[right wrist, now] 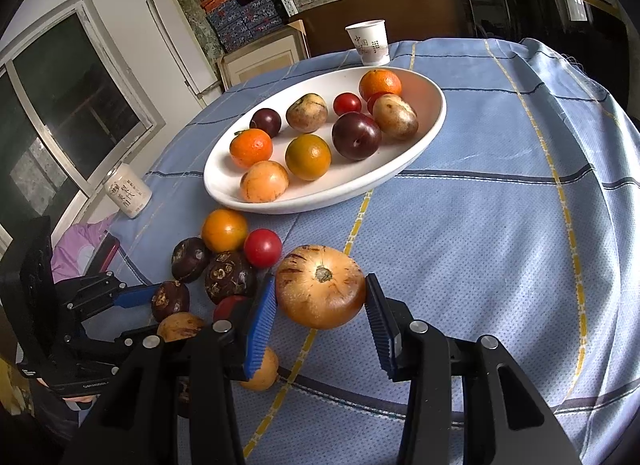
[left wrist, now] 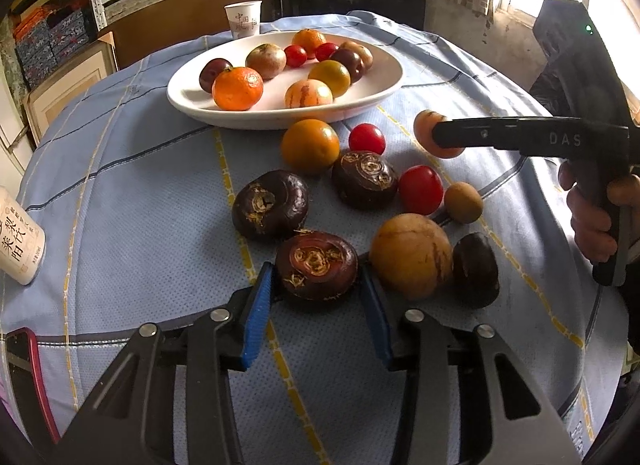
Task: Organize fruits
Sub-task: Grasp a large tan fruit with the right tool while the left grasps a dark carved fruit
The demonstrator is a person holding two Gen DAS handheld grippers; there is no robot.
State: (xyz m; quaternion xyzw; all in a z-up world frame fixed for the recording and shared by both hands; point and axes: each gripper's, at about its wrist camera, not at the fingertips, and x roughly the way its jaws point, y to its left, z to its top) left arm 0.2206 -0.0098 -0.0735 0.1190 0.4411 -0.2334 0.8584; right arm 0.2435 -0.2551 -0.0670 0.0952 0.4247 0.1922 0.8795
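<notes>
A white oval plate (left wrist: 192, 99) (right wrist: 424, 137) holds several fruits: oranges, plums, cherry tomatoes, pale melons. Loose fruit lies on the blue cloth in front of it. My left gripper (left wrist: 316, 285) has its blue pads against both sides of a dark water chestnut (left wrist: 316, 265), which rests on the cloth; it also shows in the right wrist view (right wrist: 170, 301). My right gripper (right wrist: 320, 297) is shut on a striped yellow-orange melon (right wrist: 320, 285) and holds it above the cloth; in the left wrist view the melon (left wrist: 426, 133) shows behind the black finger.
Loose on the cloth: two more water chestnuts (left wrist: 270, 205), an orange (left wrist: 310, 145), cherry tomatoes (left wrist: 420, 189), a yellow melon (left wrist: 410, 255), a small brown fruit (left wrist: 463, 201). A paper cup (left wrist: 243, 19) stands behind the plate, a white bottle (left wrist: 18, 237) at left, a phone (left wrist: 24, 365) near the edge.
</notes>
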